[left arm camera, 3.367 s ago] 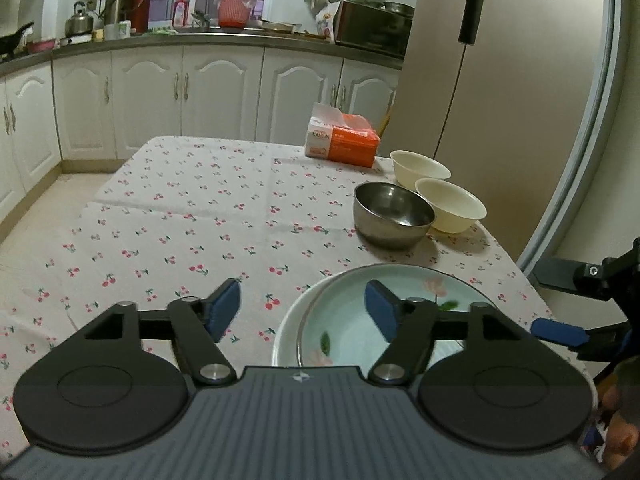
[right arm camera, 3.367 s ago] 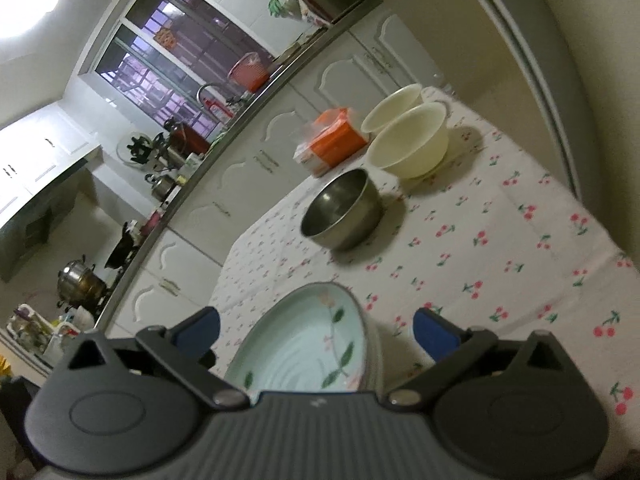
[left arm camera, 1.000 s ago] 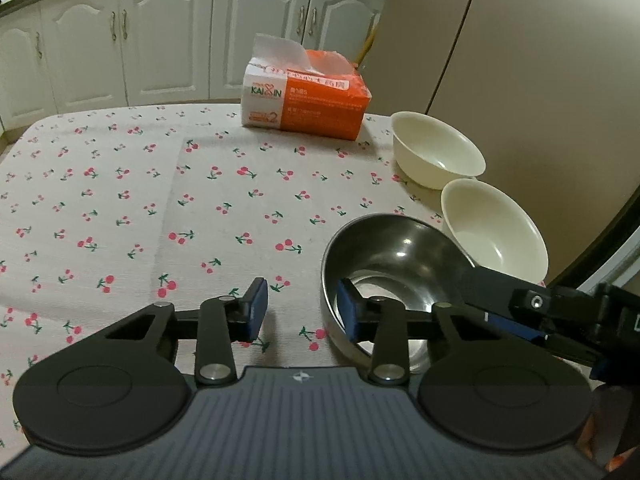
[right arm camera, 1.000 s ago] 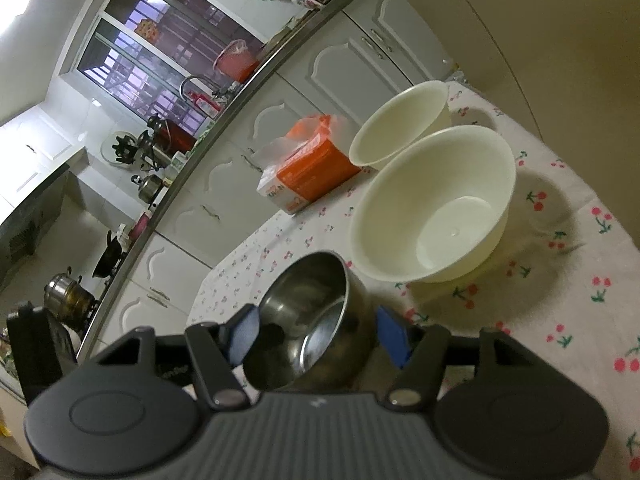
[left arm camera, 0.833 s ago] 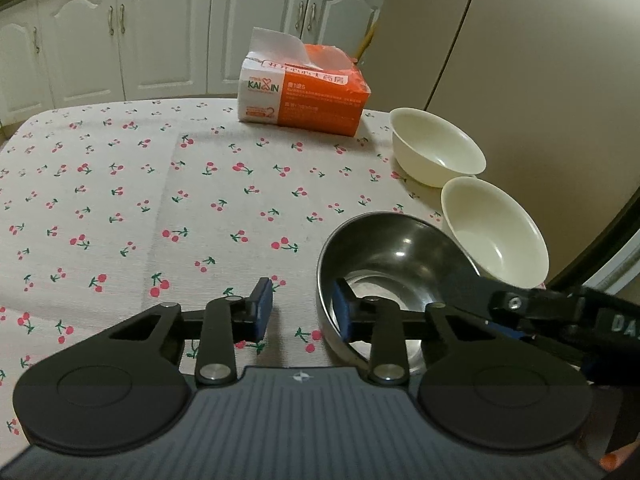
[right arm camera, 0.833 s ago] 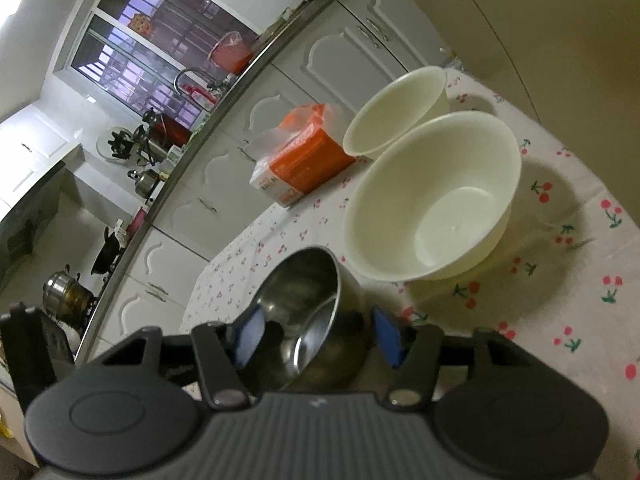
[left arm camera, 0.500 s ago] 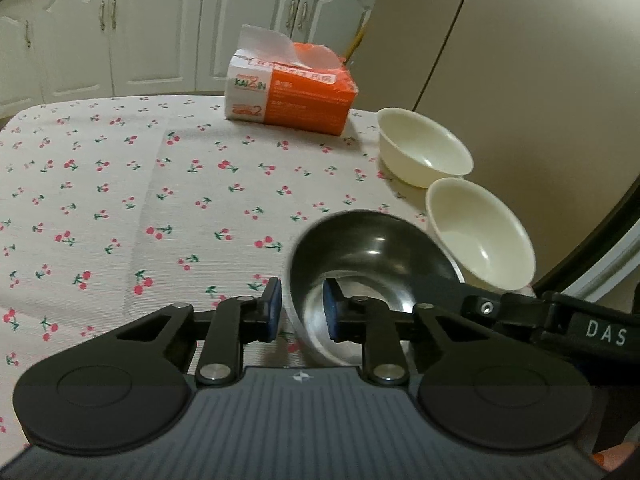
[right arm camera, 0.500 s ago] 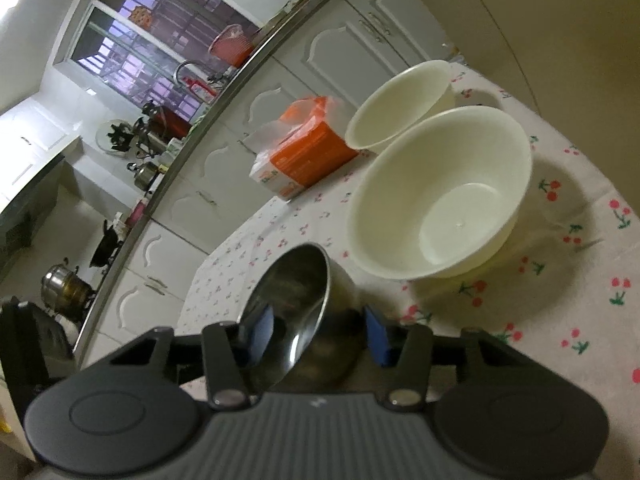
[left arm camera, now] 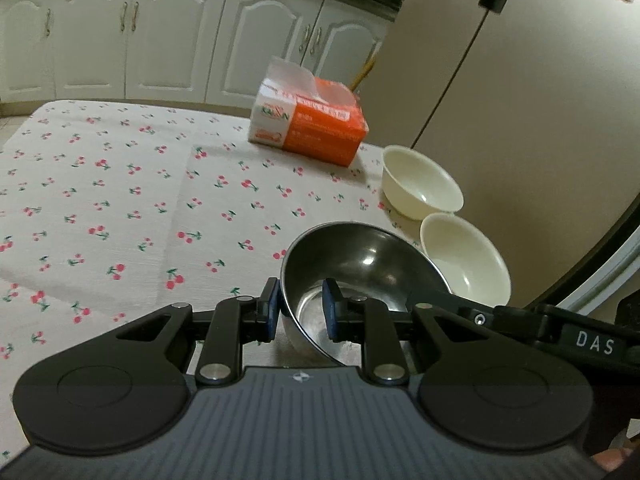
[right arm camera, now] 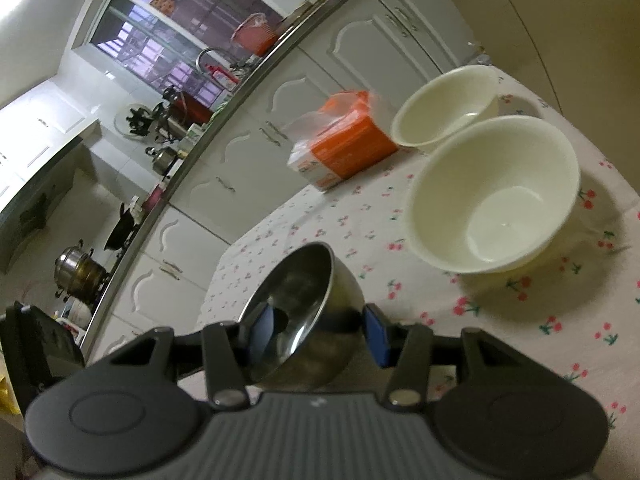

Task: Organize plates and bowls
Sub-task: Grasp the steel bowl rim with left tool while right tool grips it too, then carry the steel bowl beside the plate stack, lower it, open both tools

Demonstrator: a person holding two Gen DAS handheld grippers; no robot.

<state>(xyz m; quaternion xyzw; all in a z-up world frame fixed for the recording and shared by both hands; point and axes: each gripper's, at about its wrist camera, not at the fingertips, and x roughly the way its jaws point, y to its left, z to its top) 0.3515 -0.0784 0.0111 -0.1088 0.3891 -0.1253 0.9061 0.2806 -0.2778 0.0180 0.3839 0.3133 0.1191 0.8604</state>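
A steel bowl (left arm camera: 360, 264) is tilted and lifted off the cherry-print tablecloth. My left gripper (left arm camera: 299, 312) is shut on its near rim, one pad outside and one inside. My right gripper (right arm camera: 316, 330) is shut on the steel bowl (right arm camera: 304, 304) from the other side, one pad inside and one on the outer wall. Two cream bowls stand on the table beyond it: the near one (left arm camera: 466, 264) (right arm camera: 496, 196) and the far one (left arm camera: 420, 186) (right arm camera: 448, 104). The right gripper's arm (left arm camera: 540, 328) crosses the left wrist view.
An orange tissue box (left arm camera: 308, 128) (right arm camera: 344, 140) stands at the back of the table. A beige fridge (left arm camera: 520, 80) rises right behind the cream bowls. White kitchen cabinets (left arm camera: 160, 36) line the far wall. The table's right edge runs close to the cream bowls.
Both grippers have closed on the steel bowl's rim from opposite sides. The bowl has tilted and come up off the cloth. The cream bowls have not moved.
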